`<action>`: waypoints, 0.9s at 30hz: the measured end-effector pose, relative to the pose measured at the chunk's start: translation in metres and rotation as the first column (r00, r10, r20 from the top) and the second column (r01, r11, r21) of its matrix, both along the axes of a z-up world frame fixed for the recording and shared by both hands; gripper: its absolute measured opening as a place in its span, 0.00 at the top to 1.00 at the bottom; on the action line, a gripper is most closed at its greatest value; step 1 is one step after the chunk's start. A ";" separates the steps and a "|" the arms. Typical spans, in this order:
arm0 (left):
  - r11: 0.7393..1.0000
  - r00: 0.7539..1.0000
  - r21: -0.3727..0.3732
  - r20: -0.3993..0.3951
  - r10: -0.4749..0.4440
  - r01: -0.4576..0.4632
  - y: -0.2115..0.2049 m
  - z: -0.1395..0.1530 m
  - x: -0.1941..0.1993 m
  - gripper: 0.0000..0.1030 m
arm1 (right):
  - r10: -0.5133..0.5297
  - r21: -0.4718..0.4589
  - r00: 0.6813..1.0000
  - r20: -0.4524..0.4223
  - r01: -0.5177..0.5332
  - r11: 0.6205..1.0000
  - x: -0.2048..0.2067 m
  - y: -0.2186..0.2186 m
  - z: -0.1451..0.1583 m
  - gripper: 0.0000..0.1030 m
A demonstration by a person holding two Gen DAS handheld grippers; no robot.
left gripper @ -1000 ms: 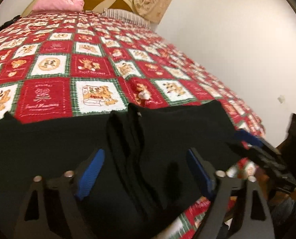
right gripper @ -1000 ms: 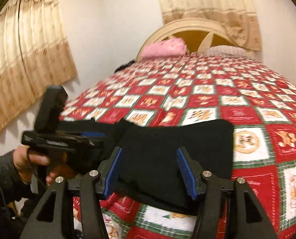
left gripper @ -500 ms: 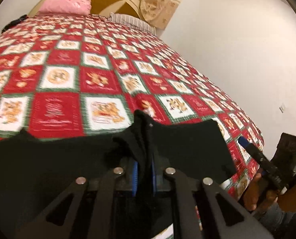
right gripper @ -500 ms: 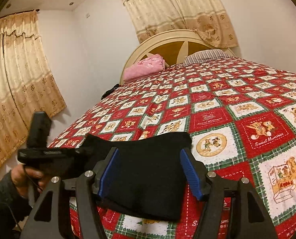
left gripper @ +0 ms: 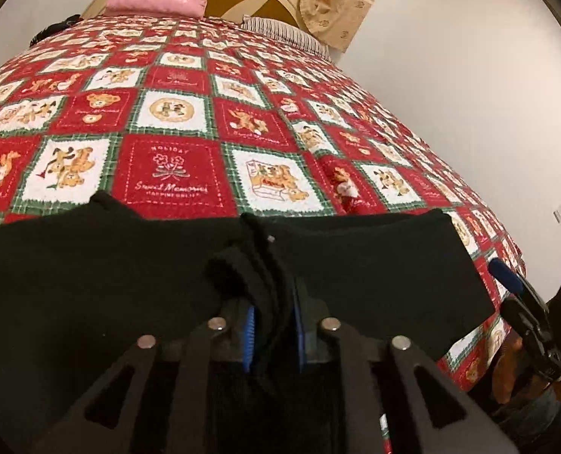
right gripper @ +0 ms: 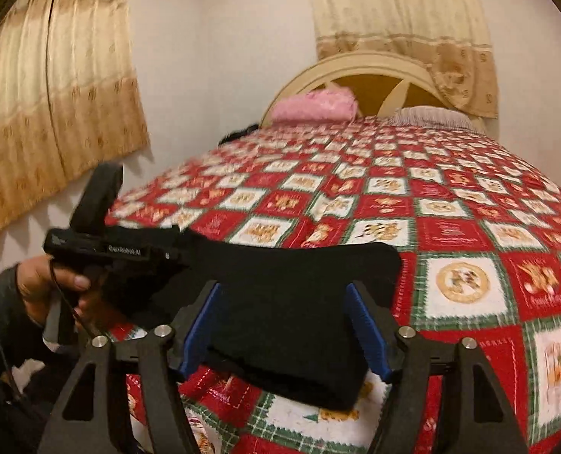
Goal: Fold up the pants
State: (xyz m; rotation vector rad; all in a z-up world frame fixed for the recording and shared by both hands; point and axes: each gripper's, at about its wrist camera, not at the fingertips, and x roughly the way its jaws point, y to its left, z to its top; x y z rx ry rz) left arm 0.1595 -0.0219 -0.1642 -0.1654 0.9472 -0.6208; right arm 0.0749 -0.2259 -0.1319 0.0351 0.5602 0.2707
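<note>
One quilt-covered bed (left gripper: 174, 174), one black pants (left gripper: 375, 265); left gripper (left gripper: 272, 331) pinching pants fold; right gripper (right gripper: 284, 327) spread, widening.

Patchwork quilt (left gripper: 174, 174), pink pillow (right gripper: 314, 108), curtains (right gripper: 53, 87)

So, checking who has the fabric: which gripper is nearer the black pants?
Left. The left gripper is clamped on the black pants; the right gripper straddles them, open.

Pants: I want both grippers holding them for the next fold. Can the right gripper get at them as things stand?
Probably yes. The right gripper is open, its jaws standing either side of the near edge of the pants with nothing between. The left gripper pinches a bunched fold further along, out of the way.
</note>
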 end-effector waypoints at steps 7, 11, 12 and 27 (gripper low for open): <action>1.000 1.000 0.005 0.026 0.010 -0.010 0.002 -0.004 -0.004 0.71 | -0.023 0.096 0.970 -0.242 0.048 0.994 0.059 -0.026 -0.024 0.31; 1.000 0.999 0.005 0.036 0.014 -0.014 0.007 0.002 -0.010 0.55 | -0.030 0.053 0.982 -0.189 0.041 0.998 0.029 -0.024 -0.006 0.31; 1.000 0.998 0.009 0.053 0.022 -0.023 0.009 0.004 -0.014 0.50 | -0.006 0.051 0.984 -0.178 0.015 0.999 0.016 -0.023 -0.003 0.31; 0.993 0.986 -0.011 0.115 0.118 -0.118 0.052 0.005 -0.033 0.26 | 0.042 -0.112 0.977 -0.210 -0.066 0.992 -0.015 -0.003 0.018 0.31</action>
